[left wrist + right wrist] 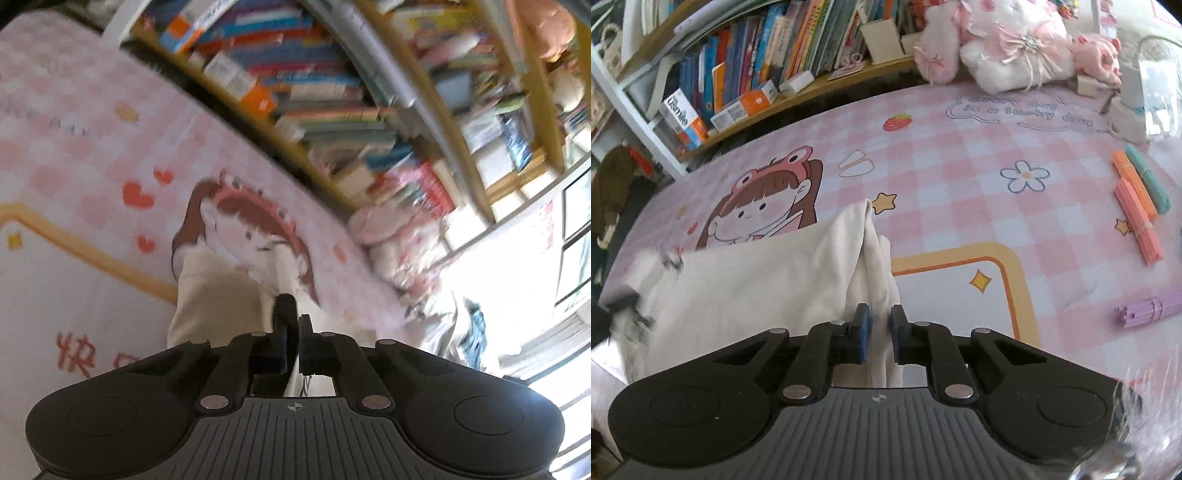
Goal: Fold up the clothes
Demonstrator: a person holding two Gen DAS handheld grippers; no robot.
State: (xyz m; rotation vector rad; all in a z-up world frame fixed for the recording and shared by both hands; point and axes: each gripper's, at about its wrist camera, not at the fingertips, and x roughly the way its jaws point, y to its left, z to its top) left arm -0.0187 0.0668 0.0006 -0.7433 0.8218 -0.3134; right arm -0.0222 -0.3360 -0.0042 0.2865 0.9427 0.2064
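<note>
We see a cream garment [746,280] lying on the counter [960,177], which is covered by a pink checked mat with a cartoon girl in a frog hat. The cloth spreads over the lower left of the mat in the right wrist view, one edge pulled up into a ridge that runs straight into the right gripper [881,332]. Its jaws stand close together and pinch that gathered fold (the blue pads press it from both sides). In the left wrist view, which is blurred, the left gripper [291,332] has its jaws pressed nearly together over the same garment [214,295], with a strip of cloth showing in the slit between them. Beyond the counter stands a bookshelf [768,55]. Plush toys [1004,48] sit at the far edge, and bundles of coloured sticks [1137,206] lie to the right, well apart from the cloth.
</note>
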